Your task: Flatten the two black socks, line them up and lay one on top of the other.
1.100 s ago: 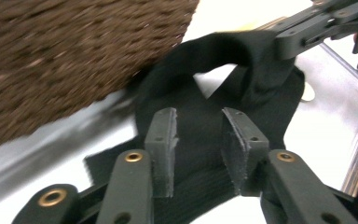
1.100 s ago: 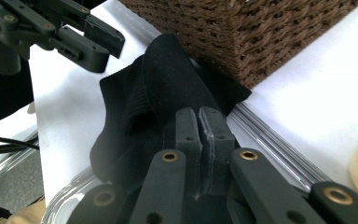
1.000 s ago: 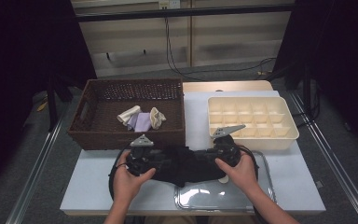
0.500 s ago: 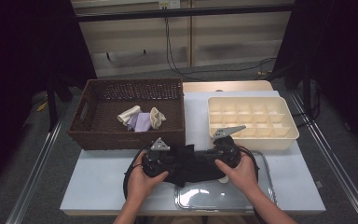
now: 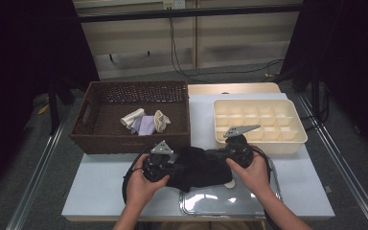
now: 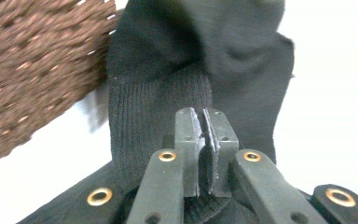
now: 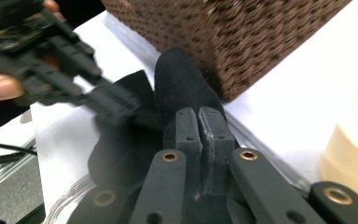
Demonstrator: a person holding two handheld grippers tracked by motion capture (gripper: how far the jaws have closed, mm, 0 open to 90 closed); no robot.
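On the white table (image 5: 100,184), just in front of the brown basket (image 5: 129,139), a black sock (image 5: 196,167) is held between the two tools. The left gripper (image 6: 205,140) has just been closing and is now clamped on the ribbed cuff, while the right gripper (image 7: 199,135) is pinched on the other end. Held at both ends like this, the sock can probably be stretched flat or folded. Pale socks (image 5: 143,122) lie inside the basket; a cream tray (image 5: 261,141) stands to the right.
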